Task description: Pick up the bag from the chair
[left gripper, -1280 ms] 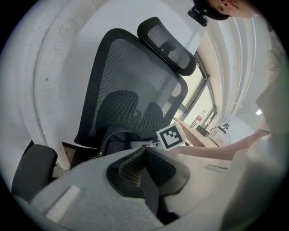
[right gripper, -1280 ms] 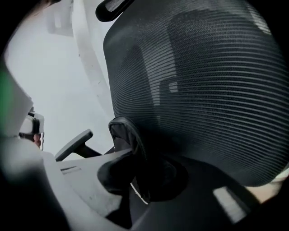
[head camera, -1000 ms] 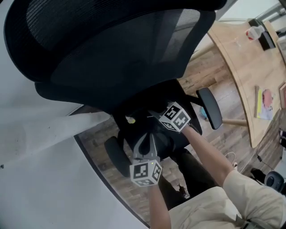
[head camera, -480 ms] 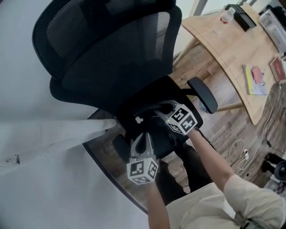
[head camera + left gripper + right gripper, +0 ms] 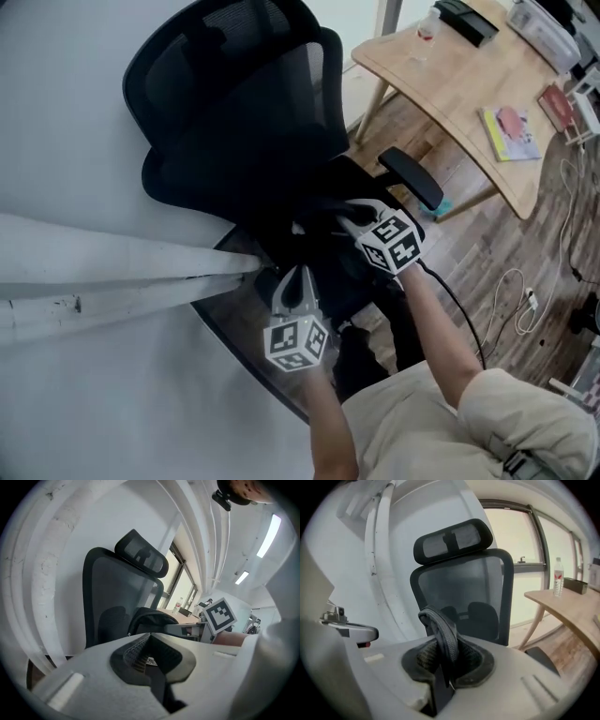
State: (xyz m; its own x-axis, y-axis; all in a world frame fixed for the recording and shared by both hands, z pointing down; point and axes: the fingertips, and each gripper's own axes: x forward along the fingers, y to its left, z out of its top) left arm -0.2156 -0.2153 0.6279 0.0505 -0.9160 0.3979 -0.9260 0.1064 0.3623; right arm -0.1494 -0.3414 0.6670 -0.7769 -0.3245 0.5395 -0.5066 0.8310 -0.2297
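Gripping looks done: the right claw [image 5: 343, 217] clamps the zippered handle [image 5: 440, 630], the left claw [image 5: 295, 276] seems pinched on dark fabric of the bag [image 5: 326, 261], mid-frame by the chair [image 5: 234, 122] seat; lifting clear remains.

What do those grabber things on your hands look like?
The left gripper and right gripper are pale grey plastic with dark ridged pads. Each carries a white cube with black square markers. A beige sleeve covers the right upper arm.
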